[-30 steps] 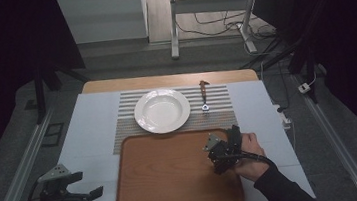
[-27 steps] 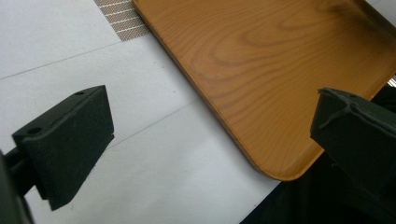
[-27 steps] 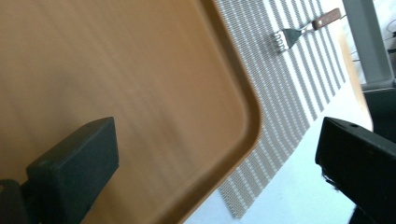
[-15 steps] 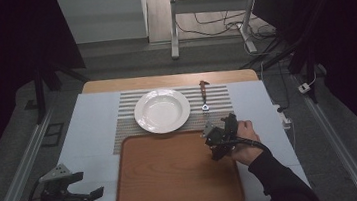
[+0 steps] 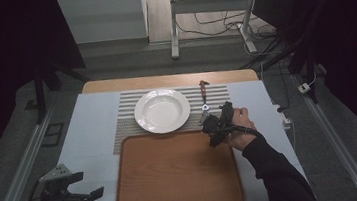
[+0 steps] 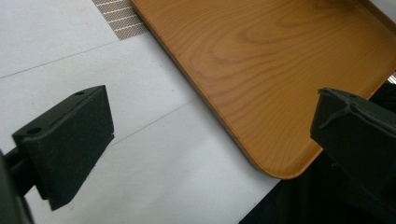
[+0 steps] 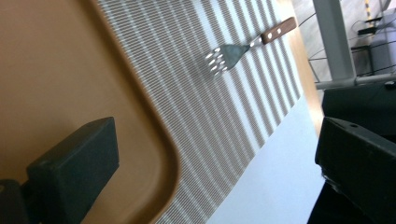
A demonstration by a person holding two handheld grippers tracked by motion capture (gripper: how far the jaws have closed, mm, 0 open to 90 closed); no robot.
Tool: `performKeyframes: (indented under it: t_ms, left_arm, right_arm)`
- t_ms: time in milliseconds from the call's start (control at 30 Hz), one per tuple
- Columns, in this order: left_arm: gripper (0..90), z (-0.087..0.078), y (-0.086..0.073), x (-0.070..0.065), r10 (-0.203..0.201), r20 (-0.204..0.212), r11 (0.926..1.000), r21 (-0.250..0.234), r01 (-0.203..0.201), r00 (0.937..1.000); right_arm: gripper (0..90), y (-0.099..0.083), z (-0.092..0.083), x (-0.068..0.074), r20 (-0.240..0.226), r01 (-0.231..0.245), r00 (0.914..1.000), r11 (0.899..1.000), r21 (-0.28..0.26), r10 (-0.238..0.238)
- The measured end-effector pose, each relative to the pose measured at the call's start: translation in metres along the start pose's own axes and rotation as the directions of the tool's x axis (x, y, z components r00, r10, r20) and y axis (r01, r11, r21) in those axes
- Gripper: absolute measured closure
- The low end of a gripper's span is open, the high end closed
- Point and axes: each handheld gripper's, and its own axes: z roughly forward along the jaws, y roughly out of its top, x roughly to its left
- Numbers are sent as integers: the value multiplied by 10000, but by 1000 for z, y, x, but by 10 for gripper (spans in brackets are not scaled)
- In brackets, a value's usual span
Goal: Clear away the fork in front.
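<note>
The right gripper (image 5: 208,122) hovers over the far right corner of the wooden tray (image 5: 174,171), its jaws spread wide with nothing between them. Just beyond it, a small slotted spatula (image 5: 203,100) with a wooden handle lies on the striped placemat (image 5: 124,131), to the right of the white plate (image 5: 162,110) and near it but not touching. In the right gripper view the spatula (image 7: 224,57) lies flat on the mat's stripes, well ahead of the jaws, its perforated blade towards the tray's rounded corner (image 7: 159,154) and the handle pointing away.

The left gripper (image 5: 93,194) hangs low at the near left of the table, over the pale table cover (image 5: 90,140) just beside the tray's near left corner. Its jaws are also wide apart and hold nothing; in the left gripper view, the tray's corner (image 6: 280,154) and bare cover (image 6: 154,177) lie between them.
</note>
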Motion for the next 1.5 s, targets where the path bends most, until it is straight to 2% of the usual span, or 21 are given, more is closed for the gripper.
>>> performKeyframes:
  t_ms: [233,467,500,567,633,667,700,733,767,800,900,933,1000,1033,1133,1167,1200,1233,1367,1433,1500]
  left_arm:
    - [0,0,0,0,-2,35,10000,16,2,10000]
    - [0,0,0,0,8,49,10000,43,-8,10000]
    - [0,0,0,0,8,49,10000,43,-8,10000]
    - [0,0,0,0,5,49,10000,53,-6,10000]
    - [0,1,0,0,3,49,10000,56,-3,10000]
    - [0,1,0,1,-1,55,10000,60,1,10000]
    - [0,1,0,1,-6,60,10000,63,6,10000]
    - [0,1,0,1,-10,62,10000,66,9,10000]
    - [0,1,0,1,-12,63,10000,66,12,10000]
    - [0,1,0,1,-12,68,10000,69,11,10000]
    - [0,1,0,1,-21,77,10000,77,20,10000]
    - [0,1,0,1,-21,77,10000,77,20,10000]
    - [0,1,0,1,-18,80,10000,87,17,10000]
    - [0,1,0,1,-18,80,10000,87,17,10000]
    - [0,1,0,1,-14,89,10000,88,13,10000]
    - [0,1,0,1,-25,102,10000,94,24,9999]
    - [0,1,1,1,-18,101,9999,101,17,9999]
    - [0,1,1,1,-17,106,9999,108,16,9999]
    - [0,1,1,1,-11,115,9999,125,9,9999]
    - [0,1,1,1,3,111,9999,132,-4,9999]
    - [0,1,1,1,16,127,9999,147,-18,9999]
  right_arm:
    - [5,15,15,-4,346,797,9962,9968,62,-798]
    - [20,26,28,-10,864,1182,9889,9924,351,-1208]
    - [26,27,31,-12,597,1189,9910,9927,214,-1200]
    - [37,29,35,-12,921,1309,9867,9907,382,-1339]
    - [46,30,41,-14,623,1345,9887,9903,361,-1365]
    - [52,31,44,-14,868,1453,9851,9884,441,-1487]
    - [58,31,47,-15,620,1435,9873,9887,437,-1461]
    - [66,31,50,-14,895,1562,9829,9862,539,-1606]
    - [75,31,52,-13,869,1530,9835,9859,681,-1587]
    - [88,31,56,-14,581,1696,9832,9836,609,-1731]
    - [136,31,63,-10,772,2068,9741,9753,775,-2127]
    - [147,30,66,-10,466,2057,9767,9761,706,-2092]
    - [186,31,70,-7,785,2239,9700,9712,815,-2302]
    - [211,31,73,-7,456,2244,9726,9720,700,-2279]
    - [281,33,78,-5,860,2391,9654,9674,838,-2461]
    - [302,33,80,-7,345,2420,9689,9676,724,-2450]
    - [327,34,80,-5,944,2472,9624,9653,838,-2546]
    - [351,34,82,-4,1022,2491,9612,9654,772,-2562]
    - [470,35,88,1,1273,2644,9543,9624,628,-2705]
    - [551,37,87,3,1165,2783,9508,9566,867,-2872]
    - [657,35,90,6,1124,2786,9520,9581,660,-2846]
